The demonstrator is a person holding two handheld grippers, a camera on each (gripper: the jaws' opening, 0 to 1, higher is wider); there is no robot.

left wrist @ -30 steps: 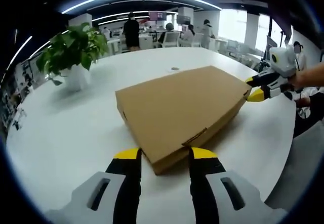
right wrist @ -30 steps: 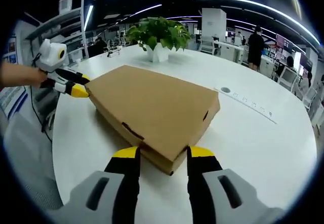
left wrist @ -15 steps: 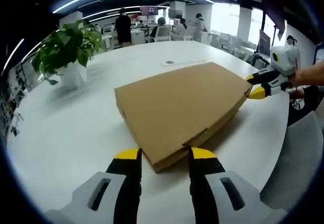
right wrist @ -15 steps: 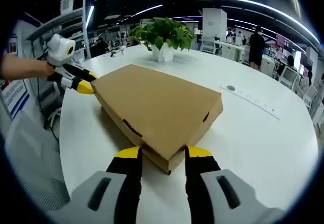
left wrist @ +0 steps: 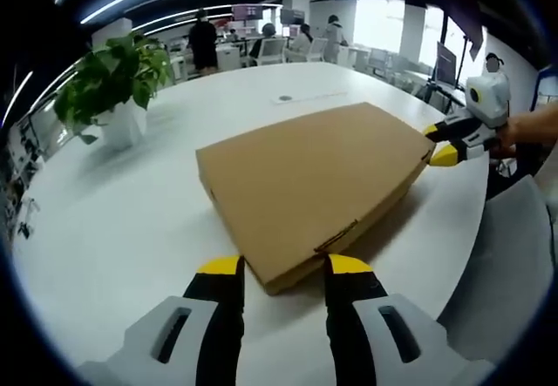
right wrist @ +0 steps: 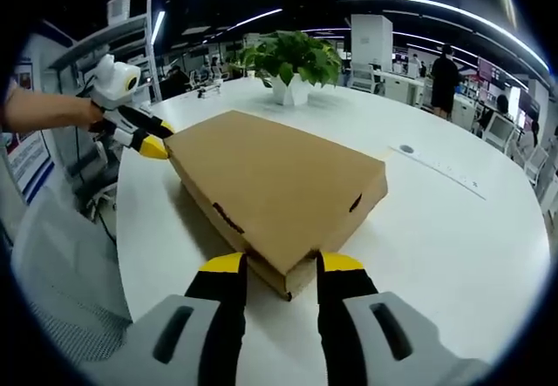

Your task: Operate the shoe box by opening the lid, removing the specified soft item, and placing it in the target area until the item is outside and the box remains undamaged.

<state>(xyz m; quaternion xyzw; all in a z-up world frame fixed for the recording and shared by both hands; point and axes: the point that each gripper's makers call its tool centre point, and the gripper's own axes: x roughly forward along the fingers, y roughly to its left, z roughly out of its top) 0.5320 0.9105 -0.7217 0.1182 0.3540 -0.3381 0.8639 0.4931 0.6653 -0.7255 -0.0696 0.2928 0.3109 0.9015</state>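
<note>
The shoe box (left wrist: 312,190) is a flat brown cardboard box with its lid down, lying on the round white table (left wrist: 113,229). In the left gripper view one corner of the box sits right between the two yellow-tipped jaws of the left gripper (left wrist: 284,266), which stand apart either side of that corner; whether the tips touch the cardboard cannot be told. The opposite corner, far ahead and to the right of those jaws, meets the right gripper (left wrist: 440,145), held by a hand (left wrist: 523,132). In the right gripper view the same holds mirrored: the near box corner lies between the right gripper's spread jaws, and the left gripper shows at the far-left corner. A potted plant (right wrist: 292,64) stands on the table beyond the box, well apart from it. People stand in the office behind
</note>
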